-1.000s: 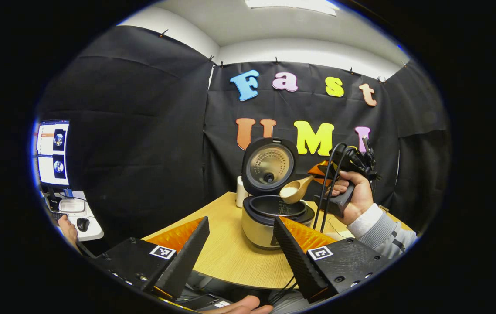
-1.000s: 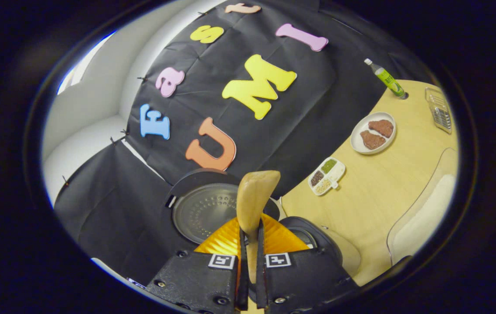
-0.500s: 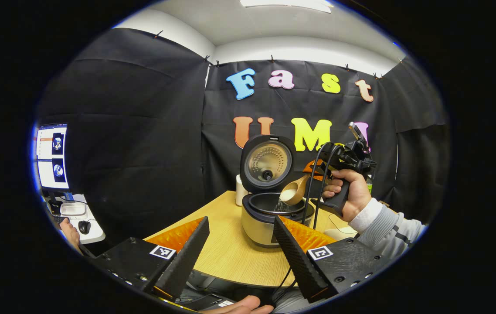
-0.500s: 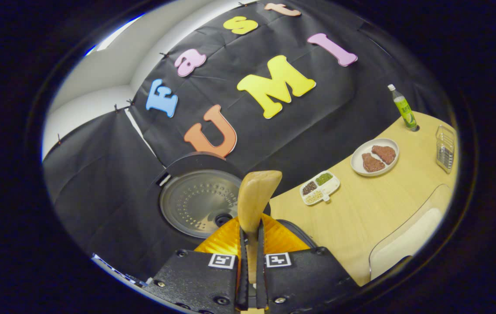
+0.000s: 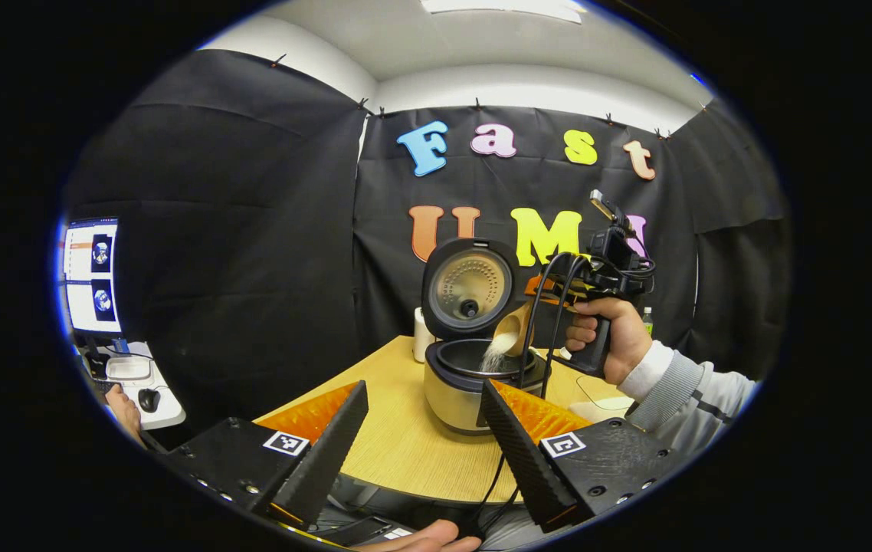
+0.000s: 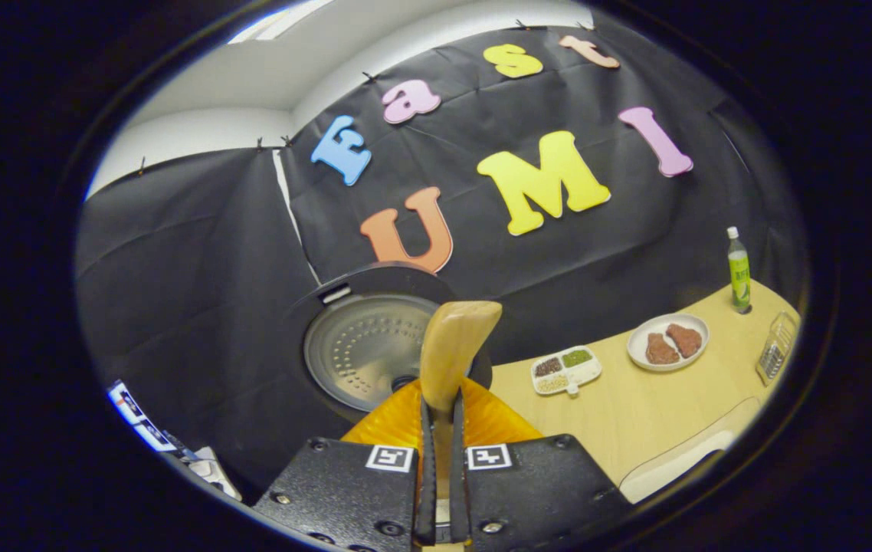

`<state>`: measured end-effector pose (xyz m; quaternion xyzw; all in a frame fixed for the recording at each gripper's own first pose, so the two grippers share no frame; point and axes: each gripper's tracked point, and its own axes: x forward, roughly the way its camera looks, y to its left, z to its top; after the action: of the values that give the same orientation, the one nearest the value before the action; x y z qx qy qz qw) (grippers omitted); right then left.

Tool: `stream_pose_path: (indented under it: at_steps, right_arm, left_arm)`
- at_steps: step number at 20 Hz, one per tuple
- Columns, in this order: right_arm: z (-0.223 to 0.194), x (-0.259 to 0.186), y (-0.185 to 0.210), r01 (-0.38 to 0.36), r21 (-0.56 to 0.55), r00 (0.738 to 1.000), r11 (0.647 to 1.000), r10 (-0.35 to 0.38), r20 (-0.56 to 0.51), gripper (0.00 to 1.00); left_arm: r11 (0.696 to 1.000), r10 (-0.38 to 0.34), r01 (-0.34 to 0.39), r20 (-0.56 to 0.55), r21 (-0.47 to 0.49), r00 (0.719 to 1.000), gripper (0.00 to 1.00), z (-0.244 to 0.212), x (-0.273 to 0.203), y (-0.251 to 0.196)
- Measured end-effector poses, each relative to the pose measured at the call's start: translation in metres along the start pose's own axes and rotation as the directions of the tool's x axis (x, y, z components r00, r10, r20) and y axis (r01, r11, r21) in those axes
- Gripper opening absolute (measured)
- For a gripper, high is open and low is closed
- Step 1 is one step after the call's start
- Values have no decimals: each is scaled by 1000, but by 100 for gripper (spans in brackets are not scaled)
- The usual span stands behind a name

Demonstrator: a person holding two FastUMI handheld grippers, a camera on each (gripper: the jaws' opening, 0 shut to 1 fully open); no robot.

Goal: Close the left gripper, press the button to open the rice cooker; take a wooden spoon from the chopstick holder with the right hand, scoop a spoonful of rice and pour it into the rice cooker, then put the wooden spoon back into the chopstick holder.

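So compared to a second ago the wooden spoon (image 5: 513, 331) has tipped way over, and the rice (image 5: 493, 355) that was sitting level in the bowl is now streaming down into the open rice cooker (image 5: 474, 376). The right gripper (image 6: 440, 429) is clamped tight on the spoon handle, both fingers pressing on it with the bowl sticking out in front, and it has rolled so the booth looks much less tilted in the right gripper view. The left gripper (image 5: 421, 437) hangs back over the near edge of the surface (image 5: 405, 452), fingers spread wide with nothing between them. The lid stands straight up behind the pot. I'd say the pour is basically the step happening now; once the spoon is empty, what's left is carrying it back to the chopstick holder. Rest of the surface has a plate (image 6: 668, 342) and a little divided tray (image 6: 567, 369), well clear of the action.
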<state>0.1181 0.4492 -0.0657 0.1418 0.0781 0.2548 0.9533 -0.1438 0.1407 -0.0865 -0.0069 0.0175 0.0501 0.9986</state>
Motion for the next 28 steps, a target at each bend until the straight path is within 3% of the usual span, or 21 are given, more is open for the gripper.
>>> stream_pose_path:
  at_steps: [8, 10, 13, 19, 28]
  right_arm:
    - [27, 0, 6, 18, -223, 996, 975, 1, 88, 13]
    - [28, 1, 12, -14, -289, 995, 957, 43, 94, 12]
    - [29, -4, 26, -75, -380, 986, 922, 126, 111, 13]
    - [20, -19, 30, -51, -578, 975, 814, 165, 146, 12]
    - [30, -30, -4, -26, -524, 979, 851, 128, 160, 13]
  left_arm:
    - [1000, -10, 10, 9, -9, 1000, 95, 7, -5, -4]
    - [1000, -17, 17, 17, -6, 1000, 95, 11, -8, -7]
    - [1000, -21, 21, 24, 2, 999, 95, 16, -9, -10]
    - [998, -23, 22, 21, 57, 1000, 95, 15, -8, -23]
    - [996, -53, 51, 18, 72, 998, 94, 16, -5, -43]
